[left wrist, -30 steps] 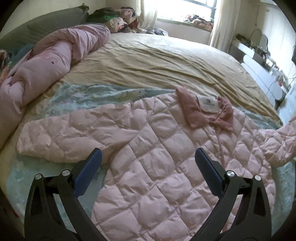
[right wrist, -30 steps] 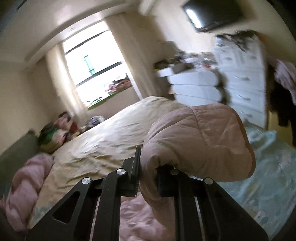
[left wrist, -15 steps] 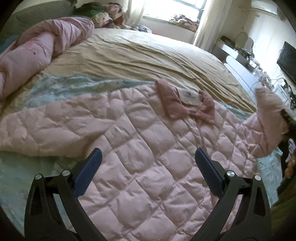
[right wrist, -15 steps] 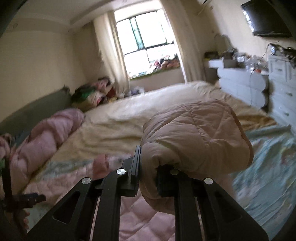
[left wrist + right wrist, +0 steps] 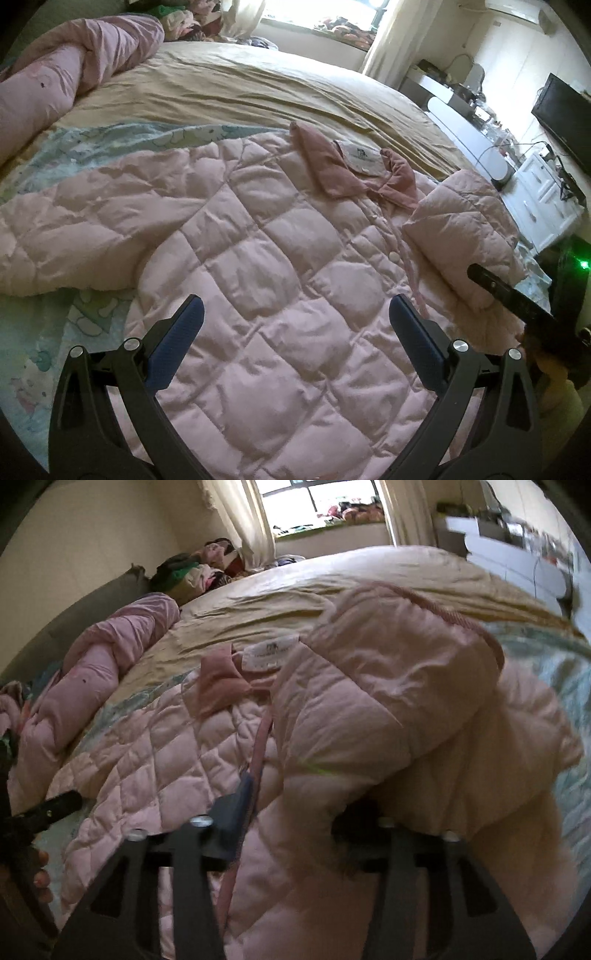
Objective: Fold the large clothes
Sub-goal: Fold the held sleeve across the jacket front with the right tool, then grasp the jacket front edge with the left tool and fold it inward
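Observation:
A pink quilted jacket [image 5: 280, 258] lies spread front-up on the bed, its darker collar [image 5: 354, 166] toward the window. Its left sleeve [image 5: 74, 229] stretches out flat. The right sleeve [image 5: 461, 229] is folded in over the front. My left gripper [image 5: 295, 306] hovers open over the jacket's body and holds nothing. My right gripper [image 5: 299, 797] is low over the jacket and its jaws are opening. The sleeve [image 5: 388, 709] still lies bunched between them and hides the right finger. The left pad [image 5: 245, 779] stands clear of the cloth.
A rolled pink duvet [image 5: 74, 74] lies along the bed's left side on a beige sheet [image 5: 258, 92]. A heap of clothes [image 5: 192, 572] sits by the window. White drawers [image 5: 535, 206] and a dark screen [image 5: 565, 110] stand to the right of the bed.
The right gripper swung the sleeve from high in the air down and across onto the jacket's front, and its jaws have parted. The left gripper sank closer to the jacket.

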`<state>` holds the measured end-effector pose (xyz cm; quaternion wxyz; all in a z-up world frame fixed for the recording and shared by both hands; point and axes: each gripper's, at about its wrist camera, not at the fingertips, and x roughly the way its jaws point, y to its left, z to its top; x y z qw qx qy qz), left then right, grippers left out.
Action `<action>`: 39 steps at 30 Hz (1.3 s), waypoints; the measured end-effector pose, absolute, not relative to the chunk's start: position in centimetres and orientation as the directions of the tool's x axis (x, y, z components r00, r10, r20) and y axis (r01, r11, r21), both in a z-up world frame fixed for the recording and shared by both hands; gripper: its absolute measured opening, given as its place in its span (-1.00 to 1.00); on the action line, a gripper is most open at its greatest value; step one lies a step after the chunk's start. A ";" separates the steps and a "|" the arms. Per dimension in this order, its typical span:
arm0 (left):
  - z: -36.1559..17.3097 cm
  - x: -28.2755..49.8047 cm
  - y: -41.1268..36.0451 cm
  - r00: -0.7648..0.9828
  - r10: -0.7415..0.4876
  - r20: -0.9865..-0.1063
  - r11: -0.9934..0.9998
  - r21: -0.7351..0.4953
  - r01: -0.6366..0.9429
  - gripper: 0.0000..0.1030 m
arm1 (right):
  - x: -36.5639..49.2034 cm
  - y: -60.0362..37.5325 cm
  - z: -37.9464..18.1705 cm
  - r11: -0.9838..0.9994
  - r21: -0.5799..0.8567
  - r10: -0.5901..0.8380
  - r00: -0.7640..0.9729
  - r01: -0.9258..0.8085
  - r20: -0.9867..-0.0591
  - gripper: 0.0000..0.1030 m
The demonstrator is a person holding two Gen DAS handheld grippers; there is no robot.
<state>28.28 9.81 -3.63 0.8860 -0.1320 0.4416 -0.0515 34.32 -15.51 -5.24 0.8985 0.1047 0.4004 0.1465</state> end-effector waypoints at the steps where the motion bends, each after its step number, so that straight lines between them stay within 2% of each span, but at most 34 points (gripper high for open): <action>1: -3.8 28.3 10.0 0.601 -0.214 -0.770 0.958 -0.286 -0.026 0.82 | 34.1 -15.5 -5.1 0.934 0.315 0.345 0.642 -0.167 -0.685 0.34; 2: -4.0 28.4 10.2 0.596 -0.227 -0.771 0.953 -0.303 -0.029 0.82 | 33.6 -15.9 -4.7 0.934 0.331 0.335 0.662 -0.136 -0.671 0.41; 5: -4.1 28.4 11.0 0.594 -0.276 -0.756 0.927 -0.372 -0.043 0.82 | 33.2 -17.4 -3.9 0.912 0.405 0.329 0.705 -0.064 -0.628 0.39; 6: -4.0 28.4 11.2 0.596 -0.292 -0.748 0.918 -0.393 -0.044 0.82 | 33.2 -17.9 -3.7 0.899 0.435 0.330 0.715 -0.040 -0.616 0.24; 7: -3.8 28.3 11.4 0.599 -0.301 -0.742 0.914 -0.404 -0.042 0.82 | 33.3 -18.1 -3.5 0.882 0.471 0.346 0.716 -0.028 -0.606 -0.35; 8: -3.6 28.3 11.5 0.602 -0.304 -0.739 0.912 -0.408 -0.040 0.82 | 33.4 -18.1 -3.2 0.881 0.472 0.352 0.713 -0.033 -0.606 -0.49; 10: -3.1 28.2 12.0 0.613 -0.308 -0.727 0.909 -0.415 -0.036 0.82 | 33.1 -16.7 -2.0 0.893 0.440 0.362 0.729 -0.094 -0.580 -0.60; 14: -2.6 28.4 13.4 0.628 -0.348 -0.696 0.876 -0.480 -0.047 0.82 | 31.5 -12.7 -0.2 0.922 0.321 0.365 0.762 -0.217 -0.534 -0.67; 18: -2.6 28.8 14.9 0.635 -0.412 -0.654 0.820 -0.570 -0.054 0.82 | 30.7 -7.5 -0.2 0.923 0.177 0.382 0.756 -0.341 -0.531 -0.68; 22: -3.2 29.0 16.2 0.650 -0.465 -0.601 0.753 -0.655 -0.067 0.82 | 30.1 -3.1 -2.7 0.900 0.021 0.355 0.706 -0.434 -0.613 -0.68; 28: -4.0 29.7 16.4 0.650 -0.510 -0.563 0.702 -0.710 -0.064 0.82 | 28.6 0.0 -6.0 0.847 -0.113 0.310 0.655 -0.519 -0.689 -0.61; 30: -4.6 30.0 15.8 0.633 -0.535 -0.559 0.688 -0.724 -0.057 0.82 | 28.3 0.1 -6.6 0.840 -0.116 0.309 0.641 -0.531 -0.702 -0.55; 35: -6.3 31.1 13.6 0.575 -0.578 -0.579 0.685 -0.727 -0.045 0.82 | 27.8 -0.7 -6.5 0.828 -0.037 0.366 0.588 -0.560 -0.721 -0.13; 39: -7.7 31.7 12.1 0.542 -0.633 -0.552 0.644 -0.765 -0.027 0.82 | 26.4 -3.0 -4.5 0.845 0.004 0.388 0.608 -0.535 -0.693 -0.06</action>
